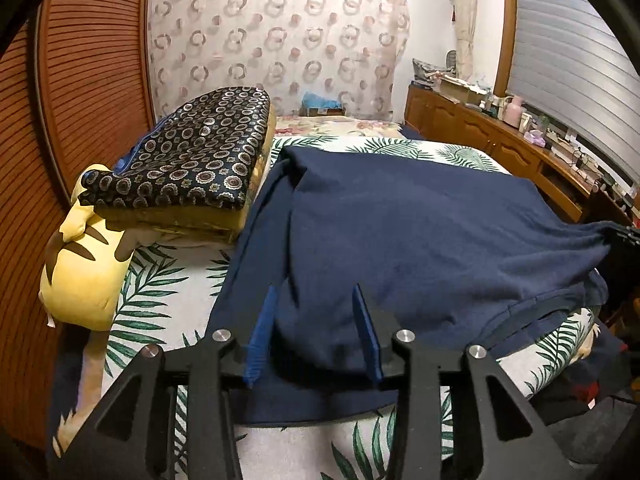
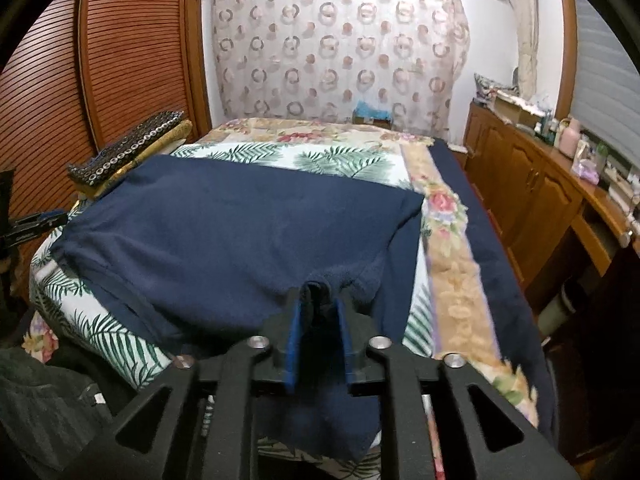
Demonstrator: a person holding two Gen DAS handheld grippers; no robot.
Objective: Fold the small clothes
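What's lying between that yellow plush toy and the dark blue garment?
Only bare palm-leaf bedsheet separates the yellow plush toy from the navy garment, seen in the left wrist view.

My view of a bedroom with warm wood on both sides

Ahead of me a sheer curtain (image 2: pixel 340 52) with ring patterns covers the far wall; to my left stand slatted wooden doors (image 1: pixel 92 68), to my right a low wooden cabinet (image 2: pixel 532 196) cluttered with bottles beneath a grey blind (image 1: pixel 568 52). The bed (image 2: pixel 452 264) wears palm-leaf and floral covers.
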